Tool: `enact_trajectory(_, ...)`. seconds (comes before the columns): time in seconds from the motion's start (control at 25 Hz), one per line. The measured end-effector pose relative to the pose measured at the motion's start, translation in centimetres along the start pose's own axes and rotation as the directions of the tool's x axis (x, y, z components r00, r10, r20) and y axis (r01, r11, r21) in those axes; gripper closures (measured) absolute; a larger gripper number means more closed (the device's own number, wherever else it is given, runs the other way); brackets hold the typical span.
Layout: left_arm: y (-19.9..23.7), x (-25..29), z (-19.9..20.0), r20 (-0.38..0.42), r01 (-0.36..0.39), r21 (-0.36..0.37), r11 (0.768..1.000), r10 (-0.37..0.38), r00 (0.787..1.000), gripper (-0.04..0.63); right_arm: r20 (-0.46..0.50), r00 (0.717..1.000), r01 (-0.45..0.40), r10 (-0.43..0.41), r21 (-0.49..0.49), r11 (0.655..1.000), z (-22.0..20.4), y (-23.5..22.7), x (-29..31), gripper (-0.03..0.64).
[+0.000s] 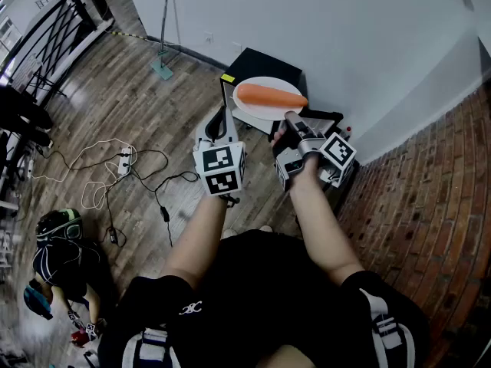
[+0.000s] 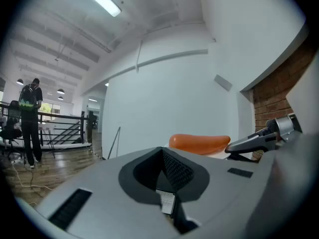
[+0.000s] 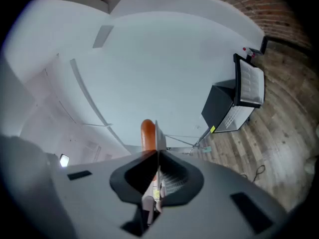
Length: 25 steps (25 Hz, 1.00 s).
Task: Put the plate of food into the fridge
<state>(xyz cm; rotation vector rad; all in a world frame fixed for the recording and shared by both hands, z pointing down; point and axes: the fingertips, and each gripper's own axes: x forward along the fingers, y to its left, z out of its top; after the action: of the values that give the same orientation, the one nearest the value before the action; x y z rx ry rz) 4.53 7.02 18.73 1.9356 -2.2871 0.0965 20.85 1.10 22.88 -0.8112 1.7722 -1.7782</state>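
A white plate [image 1: 259, 113] carrying a long orange piece of food [image 1: 268, 96] hangs over the black mini fridge [image 1: 253, 64]. My right gripper [image 1: 290, 121] is shut on the plate's near rim. In the right gripper view the plate [image 3: 156, 133] runs edge-on out of the shut jaws, with the food [image 3: 146, 132] on its left. The fridge [image 3: 219, 106] stands below with its door [image 3: 249, 86] swung open. My left gripper [image 1: 222, 116] is shut and empty just left of the plate. From the left gripper view the food [image 2: 199, 144] lies ahead.
The fridge backs onto a white wall, with a brick wall [image 1: 445, 182] to the right. Cables and a power strip [image 1: 123, 162] lie on the wood floor at left, bags [image 1: 57, 240] nearer me. A stand's pole [image 1: 165, 56] rises left of the fridge. A person [image 2: 30, 118] stands by a railing.
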Motion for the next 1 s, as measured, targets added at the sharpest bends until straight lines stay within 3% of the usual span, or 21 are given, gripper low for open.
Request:
enact_trajectory(0.24,0.4,0.7,-1.3,-0.021,0.006,0.001,1.0,-0.006,1.0,0.6,0.005,1.0,0.013,-0.013,0.002,1.0,0.3,-0.7,0.3,0.591)
enact_trajectory(0.76,0.7,1.8,-2.6,-0.03,0.014,0.0,1.0,-0.014,0.999,0.6,0.016,0.999,-0.038,0.037,0.018,0.999,1.3,-2.2,1.3,0.588)
enact_trajectory(1.0,5.0,1.7,-3.4,-0.041,0.025,-0.004,1.0,-0.026,0.999,0.6,0.027,0.999,-0.029,0.029,0.0,1.0,-2.0,-2.0,3.2,0.588)
